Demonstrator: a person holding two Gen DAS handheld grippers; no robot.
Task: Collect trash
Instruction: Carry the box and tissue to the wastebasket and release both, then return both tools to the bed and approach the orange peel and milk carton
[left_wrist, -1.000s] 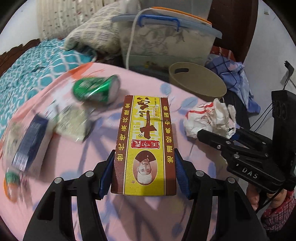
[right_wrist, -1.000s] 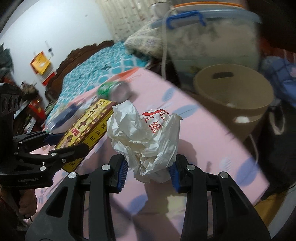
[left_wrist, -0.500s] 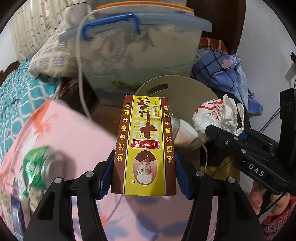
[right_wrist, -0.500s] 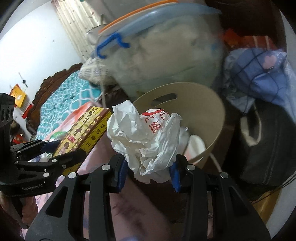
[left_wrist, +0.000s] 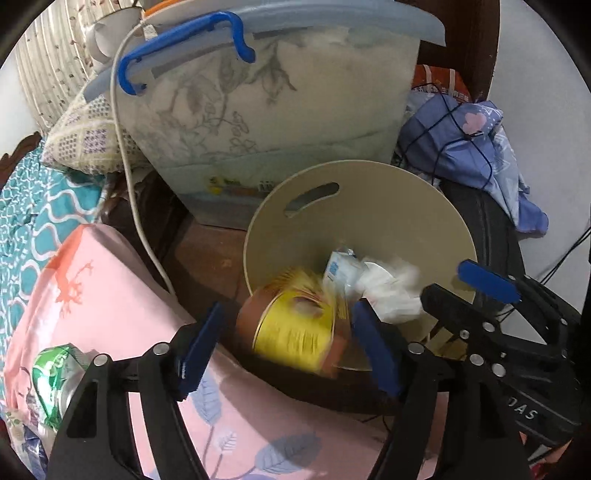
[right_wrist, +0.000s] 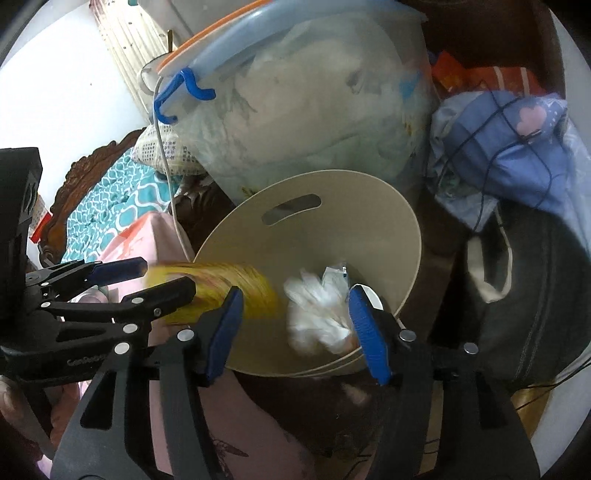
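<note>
Your left gripper (left_wrist: 288, 343) hangs over the near rim of the bin (left_wrist: 388, 206) with its jaws apart; they have just been opening, and the box (left_wrist: 295, 325) sits blurred between them, touching neither pad as far as you can see. The box is yellow and brown, tilted, over the bin's near wall at about 7 o'clock of the opening.

Your right gripper (right_wrist: 295, 328) is beside it at the bin's near rim, jaws also spread and just opened wider. The wad (right_wrist: 317, 321) of white paper is a blur between them, nearer the right pad; whether it brushes that pad you cannot tell. In the left view the wad lies at about 5 o'clock of the bin's mouth, next to a small white-and-blue packet (left_wrist: 340, 267) deeper inside.

A green can (left_wrist: 55, 376) lies on the pink sheet (left_wrist: 110, 295) at 8 o'clock of the left view, well apart from the bin. Behind the bin, at 12 o'clock, stands a clear tub (left_wrist: 277, 110) with a blue latch. A blue cloth (left_wrist: 472, 147) is heaped at 2 o'clock.
</note>
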